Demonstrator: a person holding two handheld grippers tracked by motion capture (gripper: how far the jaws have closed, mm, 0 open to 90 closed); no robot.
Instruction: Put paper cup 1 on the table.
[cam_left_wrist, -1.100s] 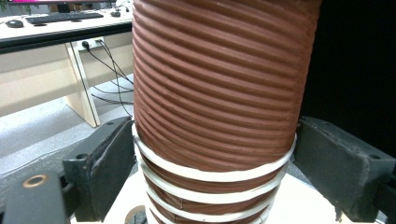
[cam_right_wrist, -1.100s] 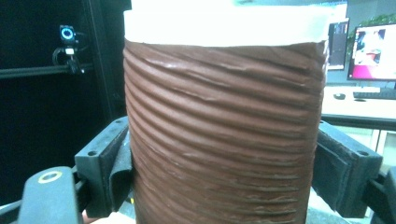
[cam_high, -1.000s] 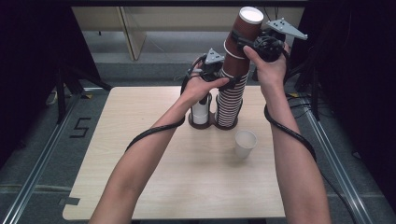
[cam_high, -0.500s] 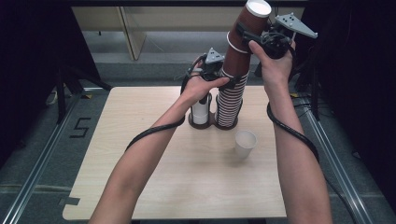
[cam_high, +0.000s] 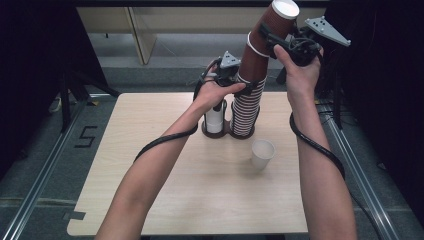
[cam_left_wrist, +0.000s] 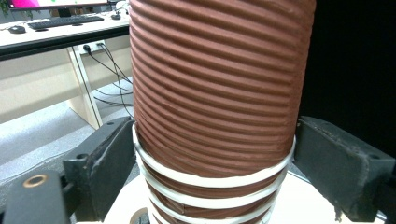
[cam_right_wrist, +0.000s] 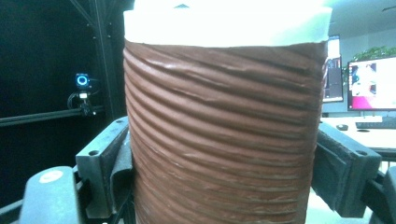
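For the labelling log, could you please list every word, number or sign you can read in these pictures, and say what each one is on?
"5" in dark strokes, on the grey floor left of the light wooden table in the high view.
The bright monitor screens behind the ribbed brown paper cups: too blurred to read.
The cups, the white paper cup and the table bear no print.

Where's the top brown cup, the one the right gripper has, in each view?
High view: top brown cup at top centre-right, tilted, in the right gripper.
Left gripper view: ribbed wall above the white rims.
Right gripper view: centre, between the jaws.
Shared landmark: the cup's ribbing.
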